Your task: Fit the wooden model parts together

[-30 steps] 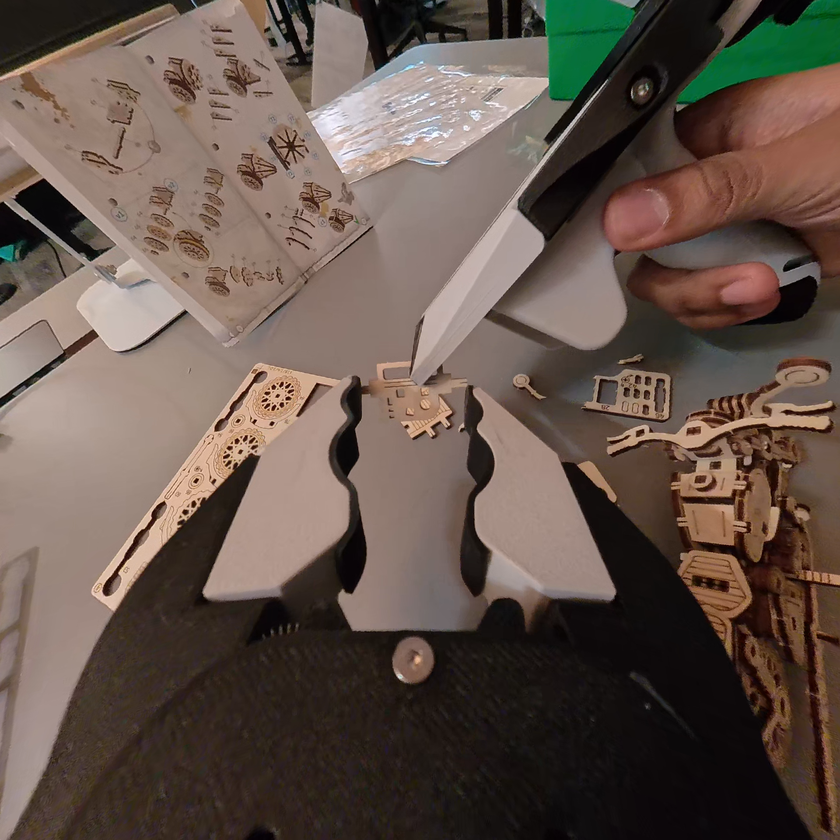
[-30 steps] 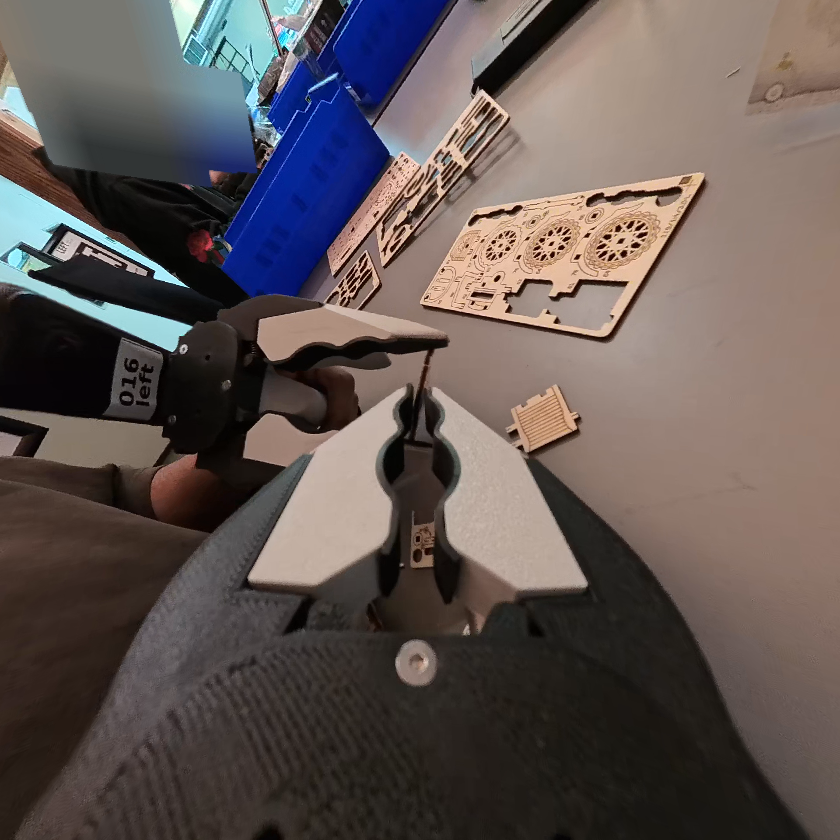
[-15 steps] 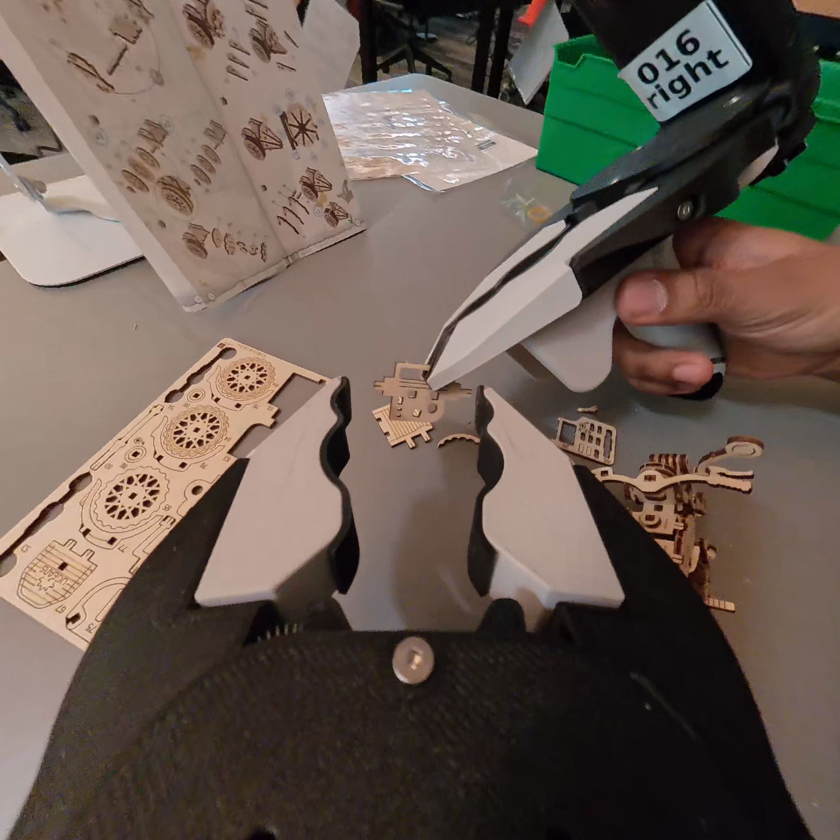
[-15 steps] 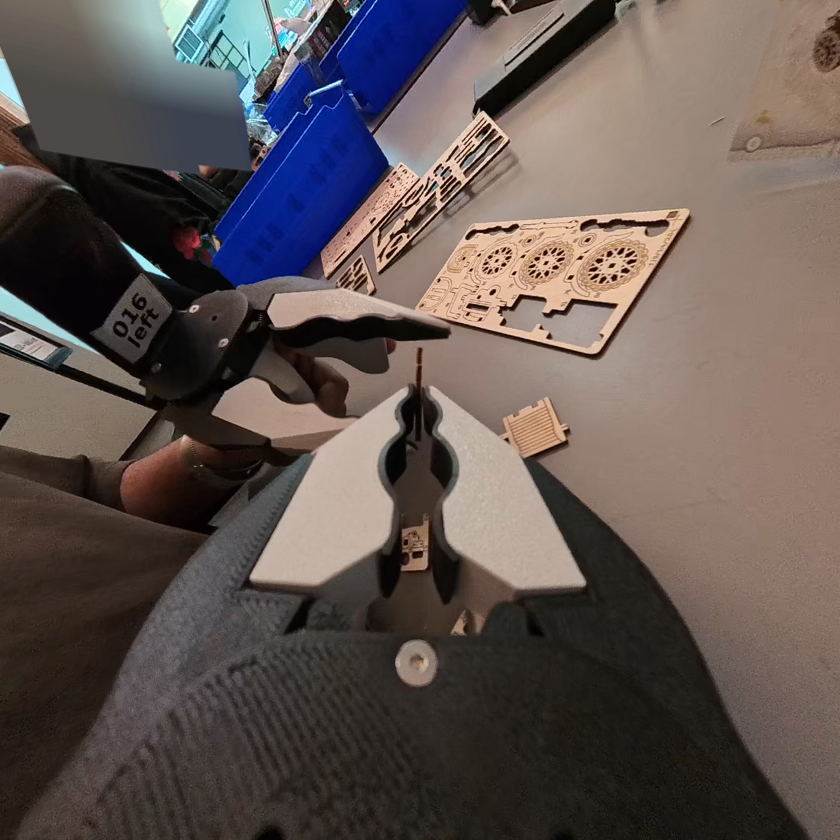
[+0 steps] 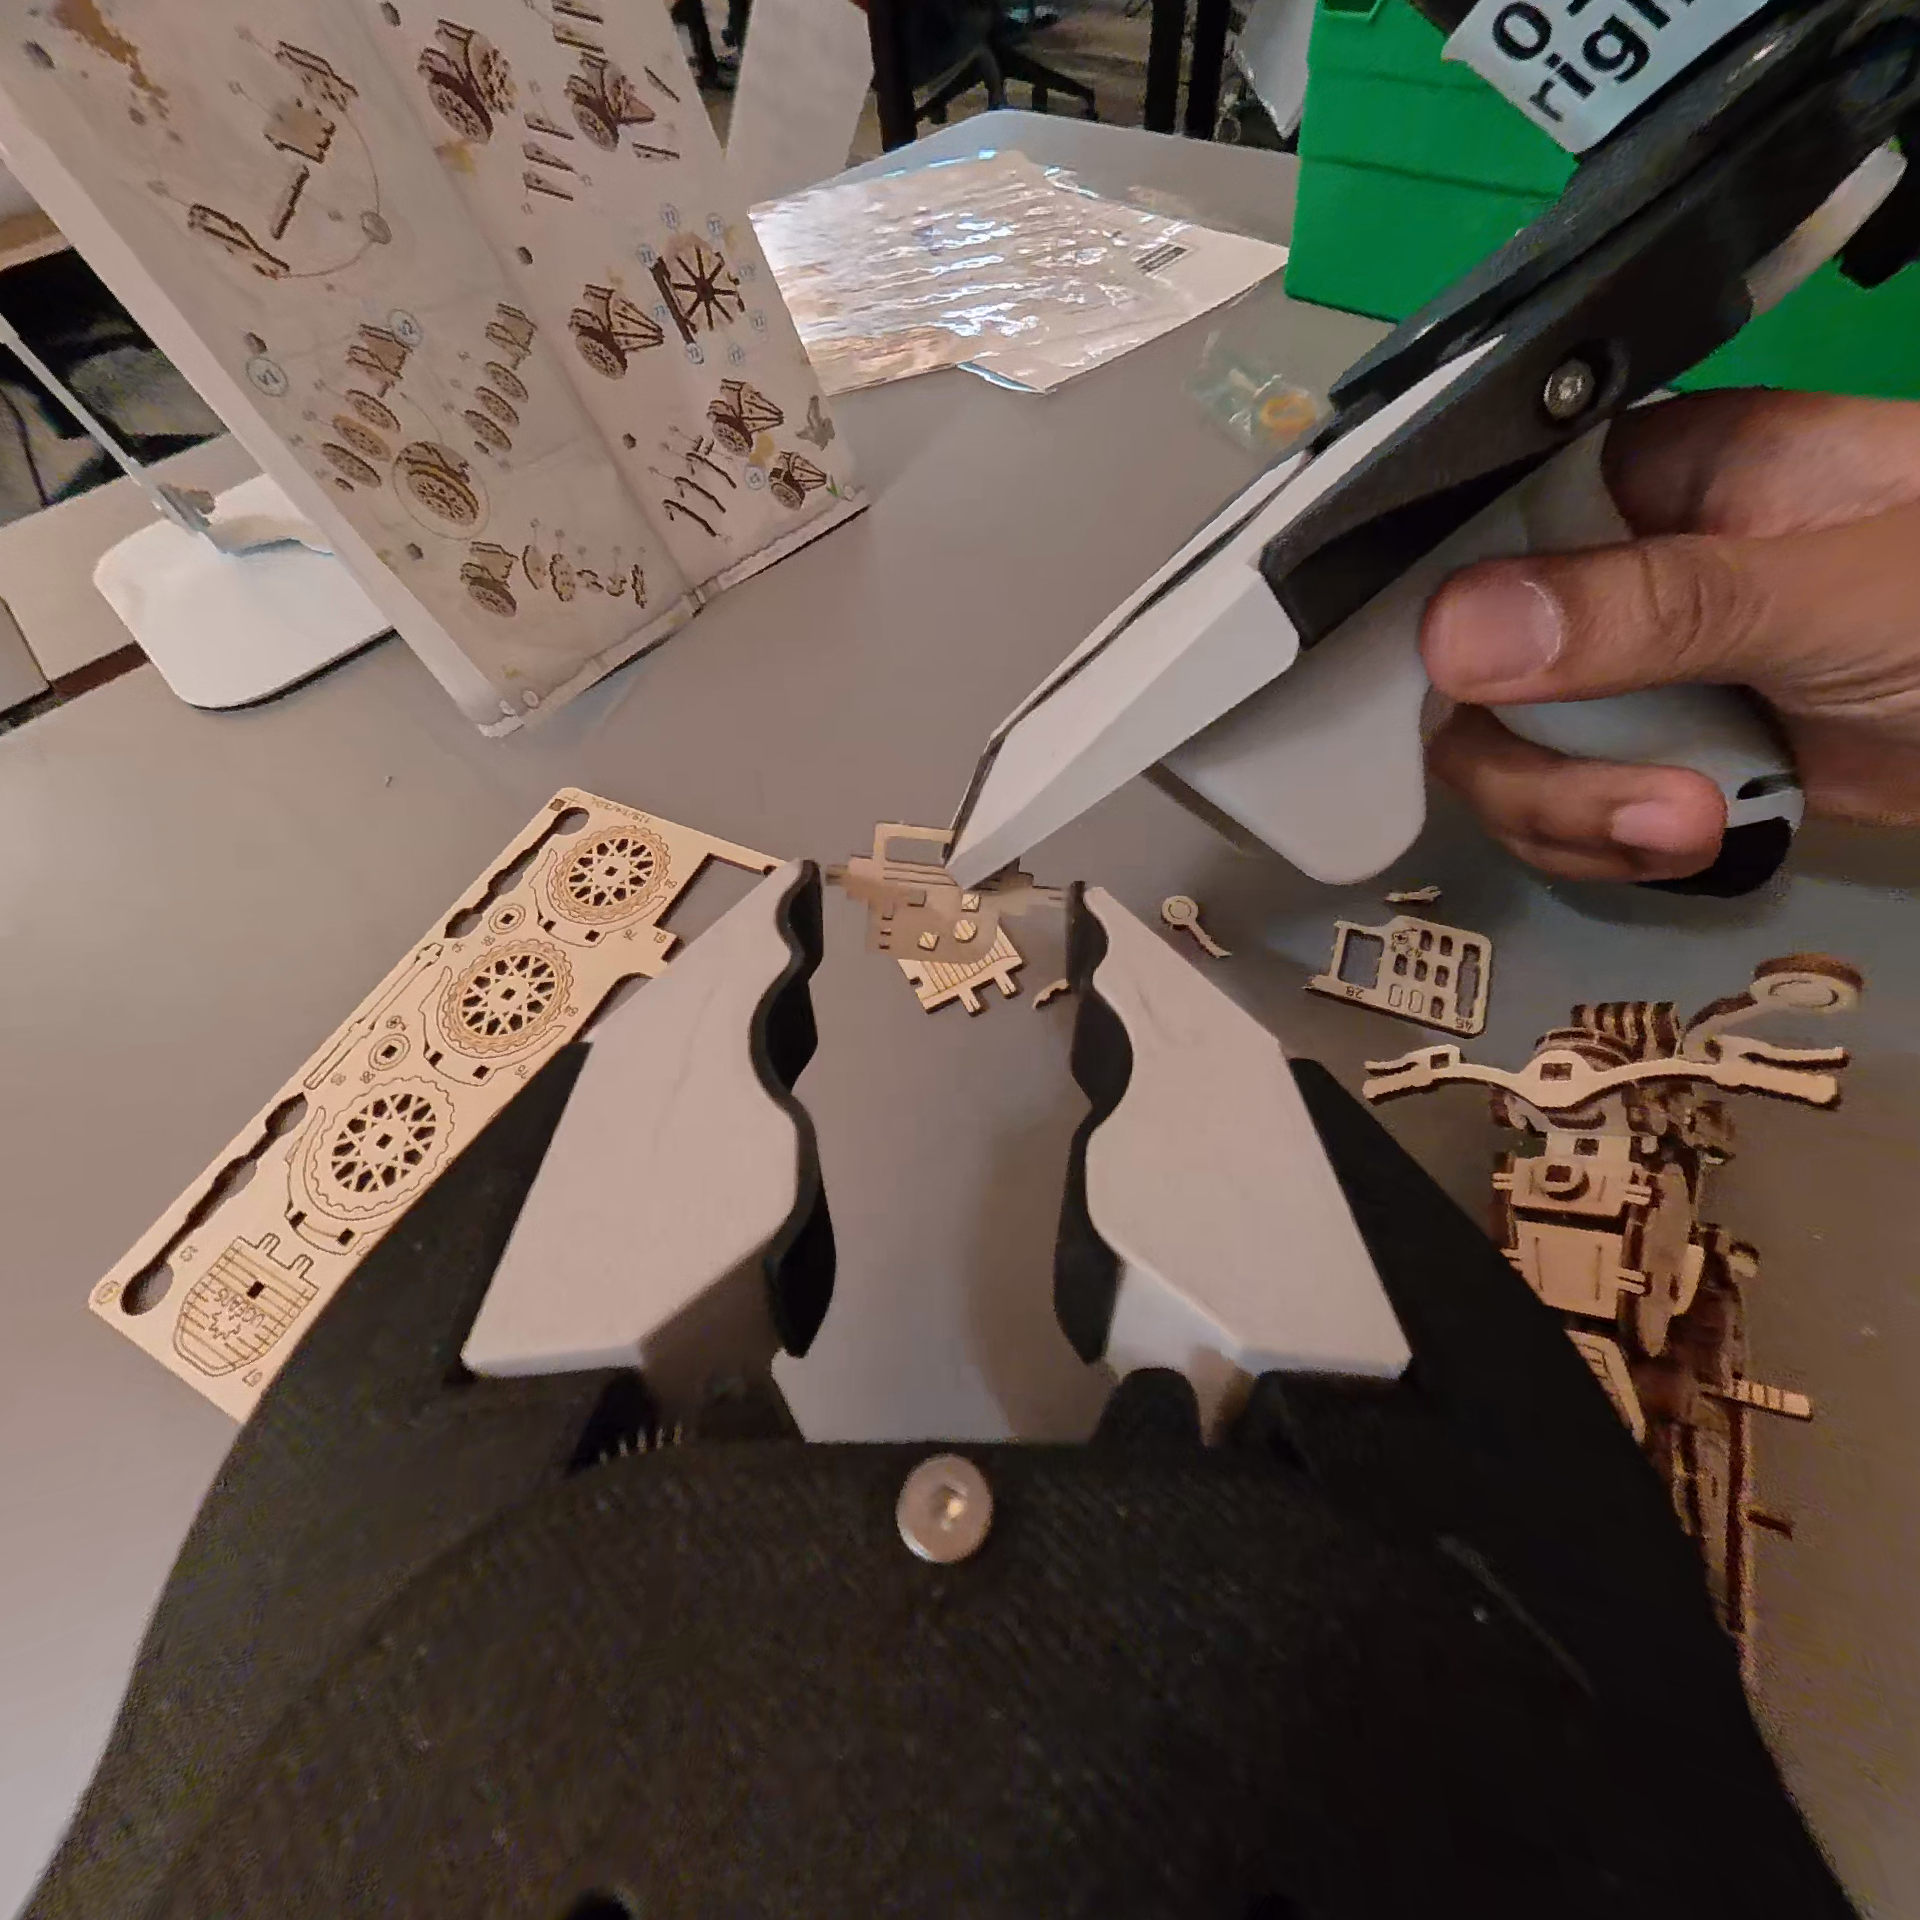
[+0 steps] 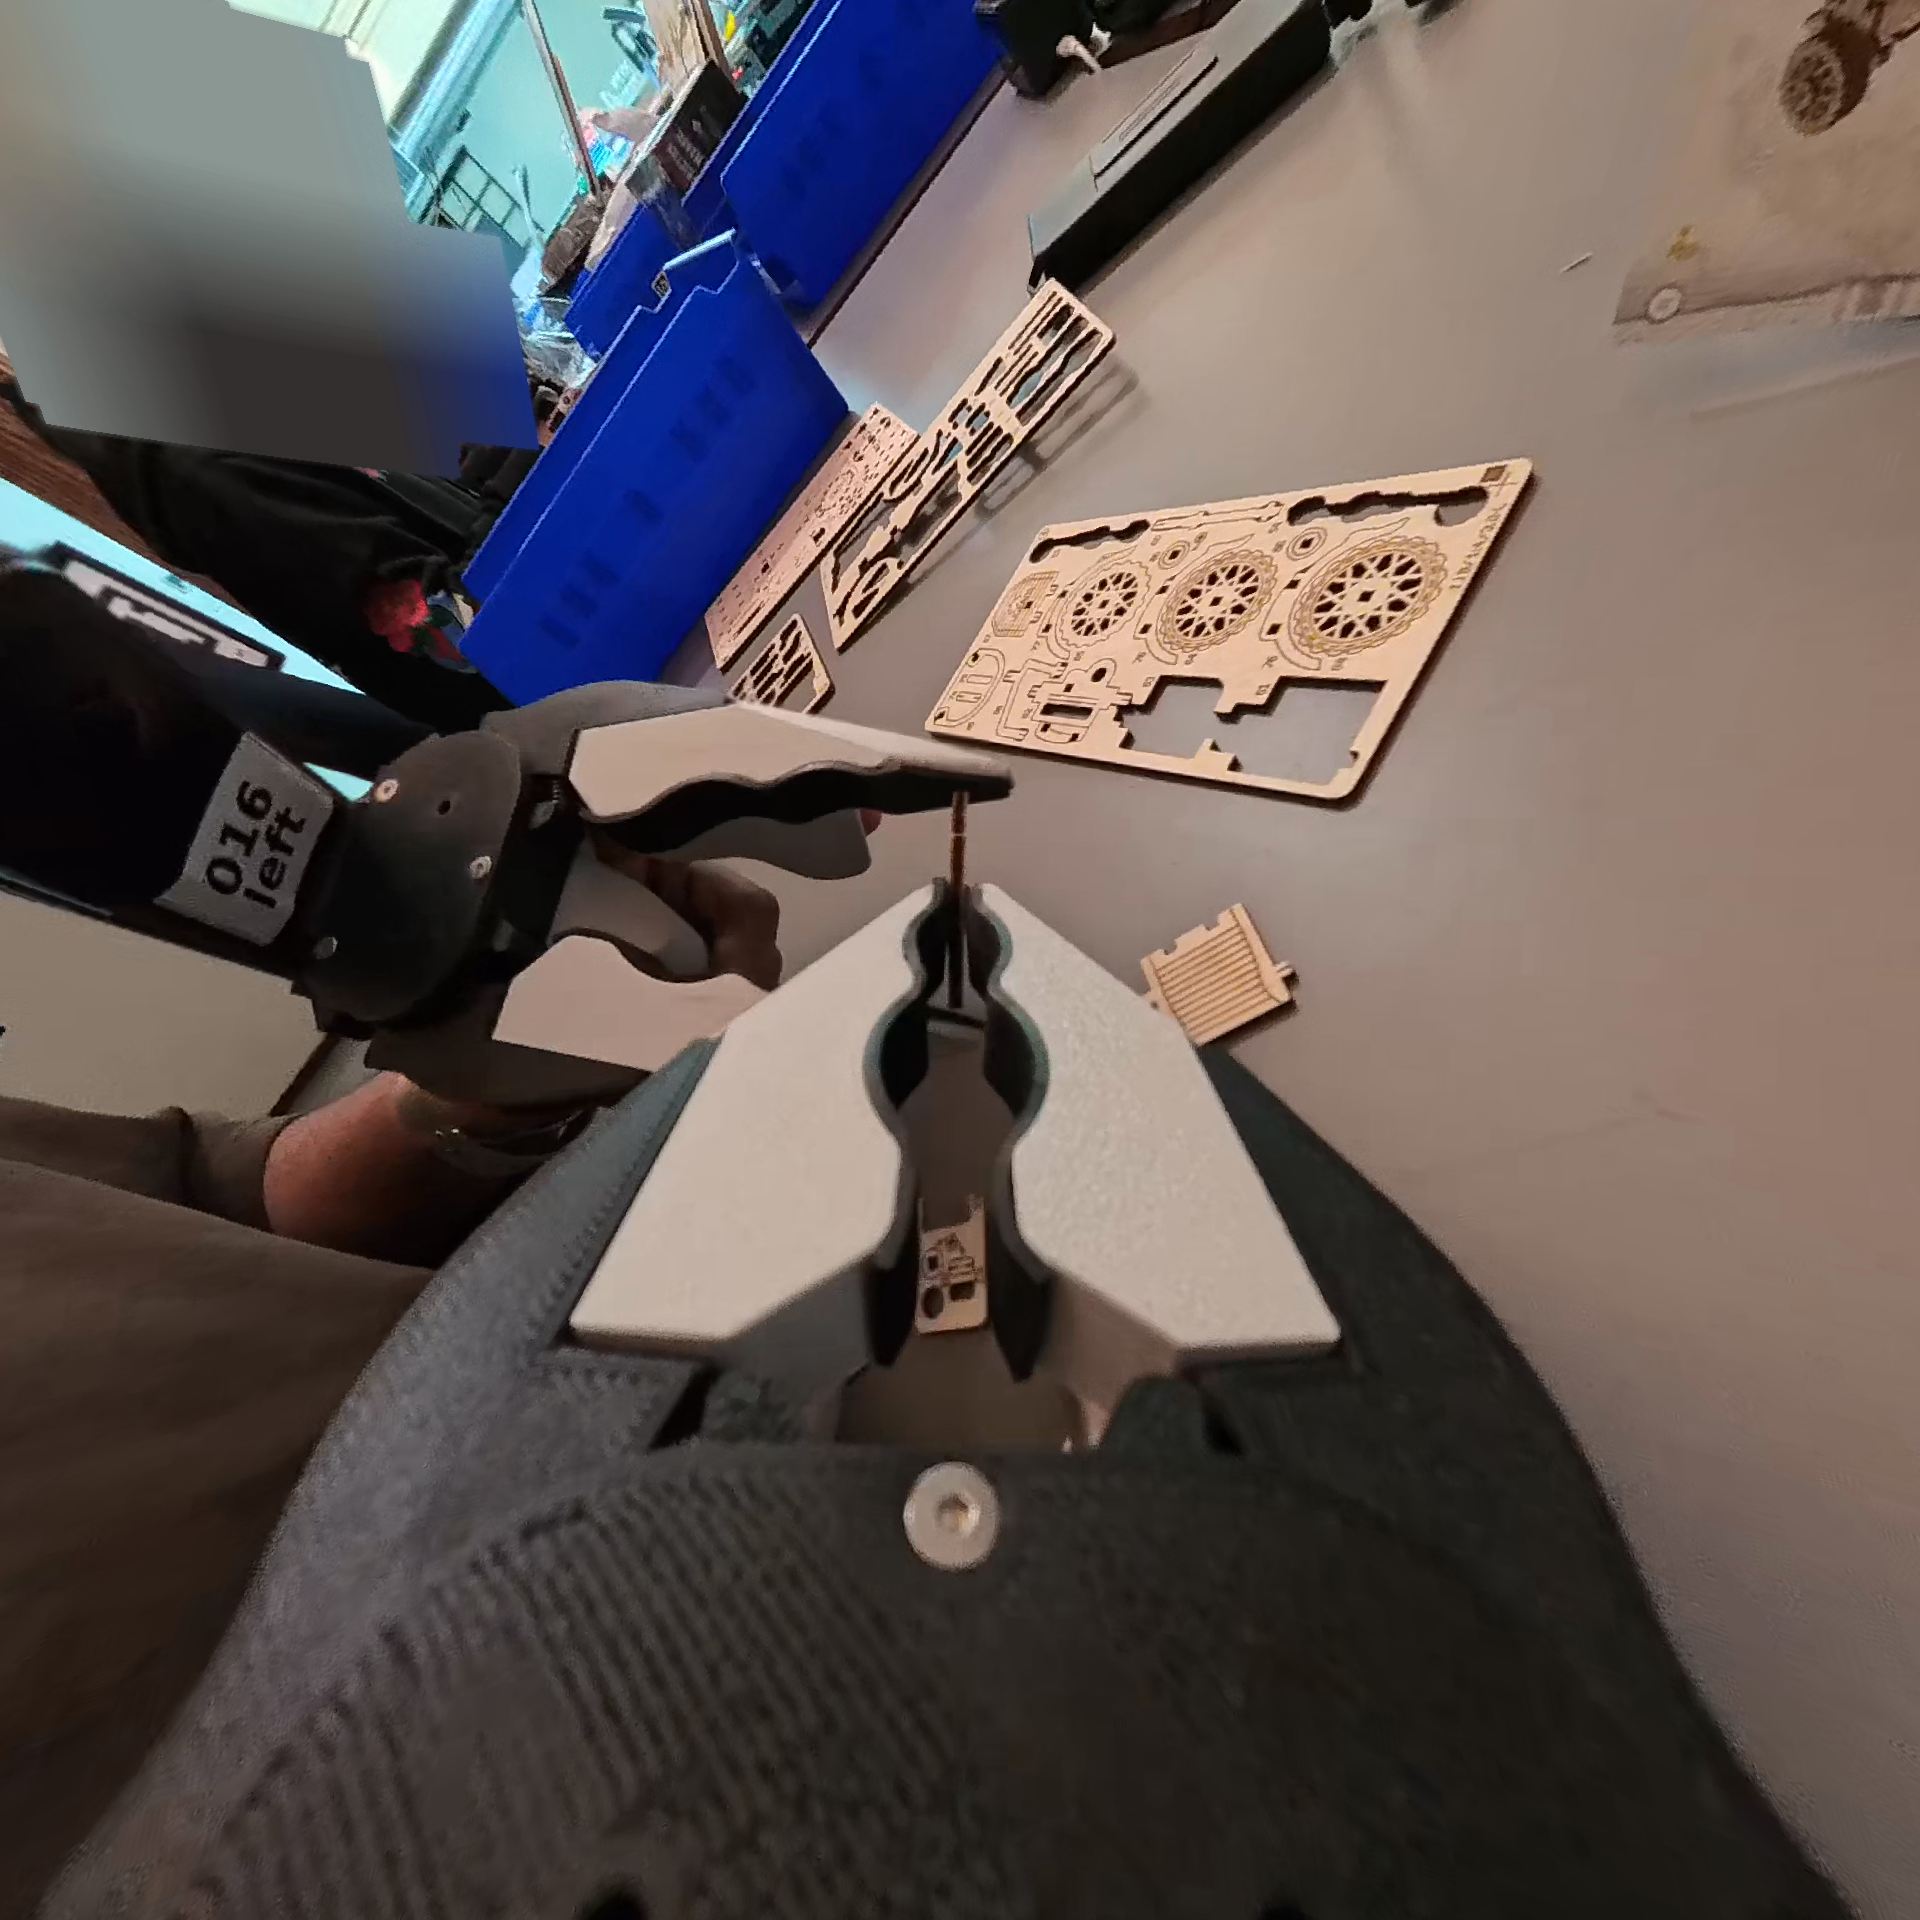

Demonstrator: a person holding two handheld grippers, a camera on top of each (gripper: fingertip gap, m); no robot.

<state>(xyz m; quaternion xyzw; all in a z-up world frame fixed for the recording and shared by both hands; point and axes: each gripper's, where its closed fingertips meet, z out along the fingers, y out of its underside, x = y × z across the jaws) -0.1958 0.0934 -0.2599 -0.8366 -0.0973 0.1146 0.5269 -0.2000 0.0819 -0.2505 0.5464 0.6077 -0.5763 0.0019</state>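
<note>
Currently the right tool [image 6: 954, 906] is clamped on a flat wooden part [image 5: 914, 906] — held edge-up above the bench [image 5: 312, 831], long axis toward the left tool [image 5: 943, 914], whose fingers stand apart.

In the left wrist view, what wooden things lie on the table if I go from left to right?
Pale rectangular wooden sheet with three spoked wheels → flat notched wooden piece held in the shut right tool → tiny round-headed wooden pin → small flat wooden grid panel with rectangular cut-outs → brown half-built wooden motorcycle model.
</note>
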